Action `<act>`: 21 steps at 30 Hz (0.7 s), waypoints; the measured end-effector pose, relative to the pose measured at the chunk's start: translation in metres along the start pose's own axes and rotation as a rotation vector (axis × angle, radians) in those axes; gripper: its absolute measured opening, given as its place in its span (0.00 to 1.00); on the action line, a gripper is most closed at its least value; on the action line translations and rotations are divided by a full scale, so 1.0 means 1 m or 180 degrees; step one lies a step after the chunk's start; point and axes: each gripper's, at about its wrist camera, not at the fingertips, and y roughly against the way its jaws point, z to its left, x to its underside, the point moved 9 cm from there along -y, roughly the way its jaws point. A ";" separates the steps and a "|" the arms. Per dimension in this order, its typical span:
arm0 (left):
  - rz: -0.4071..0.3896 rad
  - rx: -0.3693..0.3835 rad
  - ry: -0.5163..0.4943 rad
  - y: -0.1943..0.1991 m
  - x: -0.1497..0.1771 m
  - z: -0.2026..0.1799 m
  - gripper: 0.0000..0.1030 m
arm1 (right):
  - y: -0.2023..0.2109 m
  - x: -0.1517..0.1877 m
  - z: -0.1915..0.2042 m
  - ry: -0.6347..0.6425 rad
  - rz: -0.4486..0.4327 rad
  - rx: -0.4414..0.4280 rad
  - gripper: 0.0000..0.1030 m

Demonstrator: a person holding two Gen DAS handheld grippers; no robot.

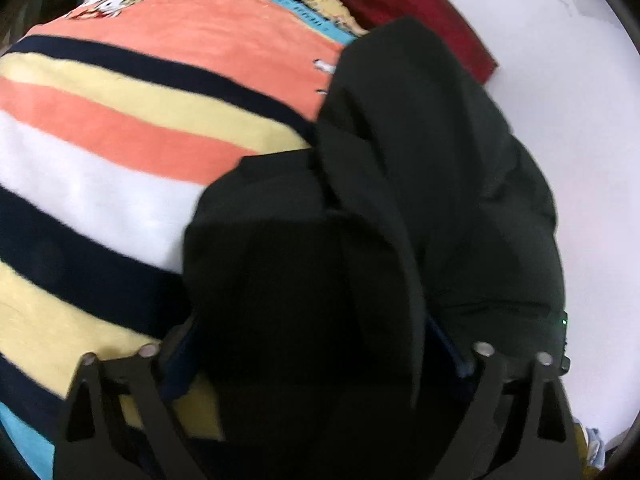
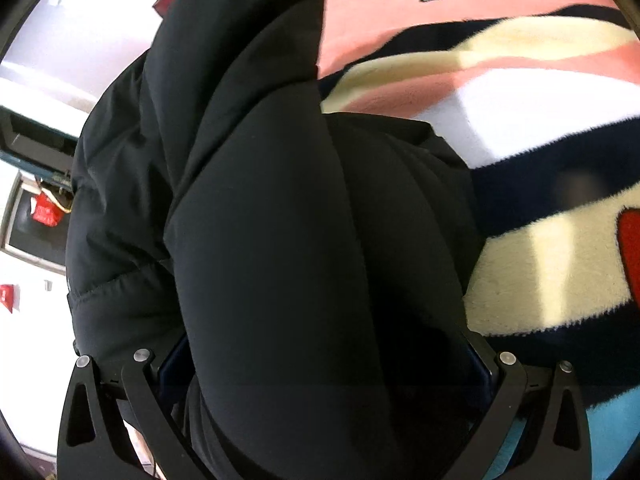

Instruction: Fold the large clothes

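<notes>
striped cartoon blanket [image 1: 120,128] covers the bed under both views. nearest, left tongs [image 1: 316,364] stand spread wide, black padded jacket [image 1: 400,200] bulging between the arms; whether pads press it cannot be told. right tongs [image 2: 324,364] likewise wide about the jacket [image 2: 260,220]. beyond, red cloth [image 1: 400,4]. judged: lowering a fold; next, free the tongs and flatten.

Bulky black padded jacket [image 1: 400,200] folds bury the left gripper [image 1: 316,354] fingertips and the right gripper [image 2: 324,360] fingertips alike; whether the pads press it cannot be told.
</notes>
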 end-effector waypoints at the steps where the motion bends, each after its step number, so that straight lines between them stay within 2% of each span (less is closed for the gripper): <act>1: -0.0015 0.0079 -0.0031 0.001 0.001 -0.007 0.60 | 0.001 0.000 0.004 0.0021 -0.0029 -0.0050 0.86; 2: -0.0031 0.0139 -0.0078 0.003 0.002 -0.016 0.46 | 0.002 -0.003 0.009 0.0021 -0.0065 -0.0128 0.77; 3: -0.0045 0.0150 -0.0161 0.006 0.002 -0.025 0.40 | 0.006 -0.004 0.014 0.0025 -0.0108 -0.0201 0.60; 4: -0.0054 0.0145 -0.0208 0.008 0.002 -0.031 0.32 | 0.011 -0.005 0.020 0.0047 -0.0154 -0.0243 0.47; 5: -0.0067 0.0144 -0.0263 0.012 0.001 -0.039 0.25 | 0.016 -0.006 0.027 0.0113 -0.0199 -0.0234 0.43; 7: -0.0147 0.0117 -0.0313 0.021 -0.004 -0.052 0.20 | 0.025 -0.008 0.040 0.0256 -0.0295 -0.0147 0.29; 10: -0.0354 0.0180 -0.0335 0.046 -0.011 -0.071 0.16 | 0.050 -0.014 0.065 0.0479 -0.0543 -0.0045 0.21; 15: -0.0601 0.0262 -0.0444 0.098 -0.012 -0.104 0.15 | 0.107 -0.015 0.116 0.0771 -0.0950 -0.0087 0.18; 18: -0.0631 0.0287 -0.0498 0.119 0.004 -0.111 0.15 | 0.130 0.004 0.134 0.0885 -0.1024 -0.0157 0.18; 21: -0.0529 0.0255 -0.0445 0.122 0.025 -0.097 0.15 | 0.139 0.021 0.126 0.0810 -0.0963 -0.0212 0.18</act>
